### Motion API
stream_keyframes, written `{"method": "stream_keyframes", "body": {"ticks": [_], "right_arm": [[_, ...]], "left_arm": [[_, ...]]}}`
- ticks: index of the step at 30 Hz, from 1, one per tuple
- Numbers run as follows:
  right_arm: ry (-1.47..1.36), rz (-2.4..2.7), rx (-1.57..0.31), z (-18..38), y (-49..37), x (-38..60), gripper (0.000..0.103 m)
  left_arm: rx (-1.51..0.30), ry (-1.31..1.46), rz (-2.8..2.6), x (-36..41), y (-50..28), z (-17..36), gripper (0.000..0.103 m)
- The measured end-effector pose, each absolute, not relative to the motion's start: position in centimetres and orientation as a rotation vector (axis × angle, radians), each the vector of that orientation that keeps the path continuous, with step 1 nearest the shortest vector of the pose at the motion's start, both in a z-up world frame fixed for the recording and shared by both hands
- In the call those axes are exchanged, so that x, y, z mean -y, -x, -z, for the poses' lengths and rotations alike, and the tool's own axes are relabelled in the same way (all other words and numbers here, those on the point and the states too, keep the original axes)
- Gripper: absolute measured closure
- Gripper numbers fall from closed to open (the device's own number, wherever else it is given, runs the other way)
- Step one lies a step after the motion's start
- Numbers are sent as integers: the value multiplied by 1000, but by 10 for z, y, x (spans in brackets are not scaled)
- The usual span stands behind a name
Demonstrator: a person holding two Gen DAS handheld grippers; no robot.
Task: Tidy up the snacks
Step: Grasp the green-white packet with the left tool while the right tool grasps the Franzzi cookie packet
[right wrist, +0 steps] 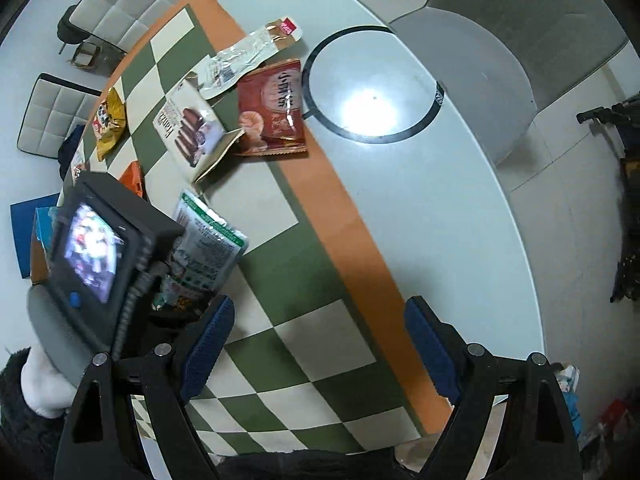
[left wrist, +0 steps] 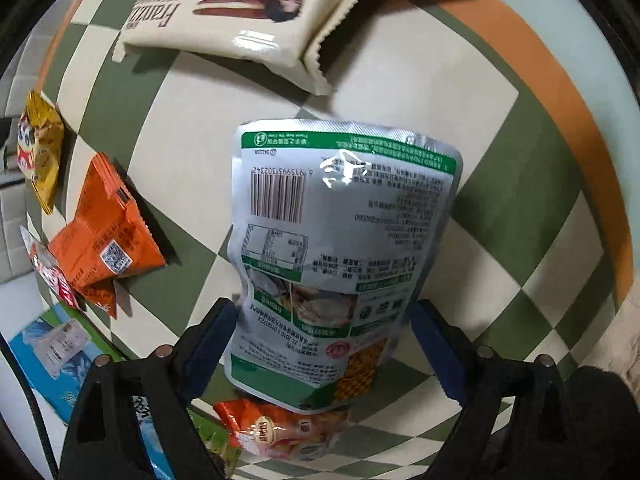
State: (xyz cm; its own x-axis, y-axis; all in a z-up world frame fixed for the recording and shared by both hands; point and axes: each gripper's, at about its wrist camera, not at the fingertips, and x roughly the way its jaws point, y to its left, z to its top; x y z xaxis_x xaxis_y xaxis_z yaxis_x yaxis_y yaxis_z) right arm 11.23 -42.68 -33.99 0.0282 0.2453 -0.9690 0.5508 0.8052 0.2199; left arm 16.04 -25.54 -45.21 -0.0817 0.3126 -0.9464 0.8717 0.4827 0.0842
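A silver and green snack pouch [left wrist: 340, 240] lies back side up on the checkered cloth, its lower end between the fingers of my left gripper [left wrist: 320, 344]. The jaws stand wide on either side of it and do not press it. The pouch also shows in the right wrist view [right wrist: 208, 240], beside the left gripper's camera body [right wrist: 100, 256]. My right gripper [right wrist: 320, 340] is open and empty above the cloth, to the right of the pouch.
A cream Franzzi biscuit bag [left wrist: 248, 8] lies ahead. An orange packet [left wrist: 104, 236], a yellow packet [left wrist: 40, 152] and a red-white packet [left wrist: 52, 276] lie left. An orange pack [left wrist: 280, 432] lies under the pouch's near end. A dark red bag [right wrist: 272, 108] and a torn wrapper [right wrist: 248, 56] lie near a round mat [right wrist: 372, 80].
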Motion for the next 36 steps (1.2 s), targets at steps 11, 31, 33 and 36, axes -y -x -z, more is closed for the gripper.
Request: {"method": "stream_keyframes", "body": {"ticks": [11, 31, 33, 36], "right_arm": [[-523, 169, -1544, 330, -163, 406, 14], [-183, 50, -1704, 406, -307, 343, 29], [-157, 49, -1698, 404, -309, 336, 39], [-158, 59, -1675, 401, -308, 333, 40]], "left_arm": [[-1685, -676, 479, 211, -174, 429, 55], [-1725, -253, 273, 135, -211, 397, 74], [-1725, -237, 272, 133, -211, 390, 74], [-1707, -237, 270, 133, -207, 379, 74]]}}
